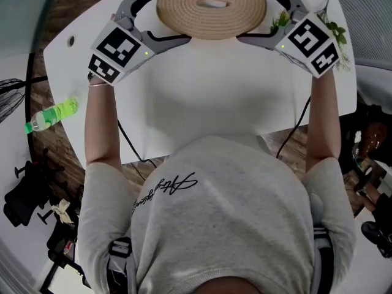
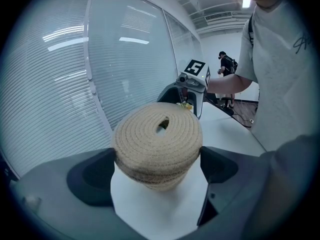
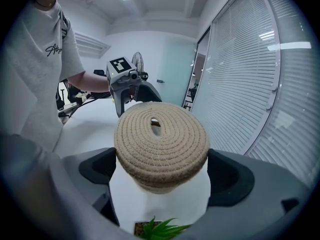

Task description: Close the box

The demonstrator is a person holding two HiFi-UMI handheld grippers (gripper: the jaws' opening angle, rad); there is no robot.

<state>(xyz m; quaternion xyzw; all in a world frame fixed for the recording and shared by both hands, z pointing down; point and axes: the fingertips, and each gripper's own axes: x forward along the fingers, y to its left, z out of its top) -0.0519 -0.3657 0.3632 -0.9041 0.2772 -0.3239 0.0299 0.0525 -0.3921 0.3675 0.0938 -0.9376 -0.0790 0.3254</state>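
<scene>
Torso (image 1: 214, 213) nearest; beyond it, box (image 1: 211, 5) clasped by both: left gripper (image 2: 157, 161) on its left, right gripper (image 3: 161, 169) opposite.

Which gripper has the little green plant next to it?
The right gripper. The green plant shows close by its jaws in the right gripper view; the left gripper, also closed on the woven box, has no plant near it.

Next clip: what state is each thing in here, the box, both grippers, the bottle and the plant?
woven box: closed, upright.
lid: seated on the box.
left gripper: jaws against the box's two sides.
right gripper: the same, from the opposite side.
green bottle: lying on its side, off the table.
plant: upright on the table.
</scene>
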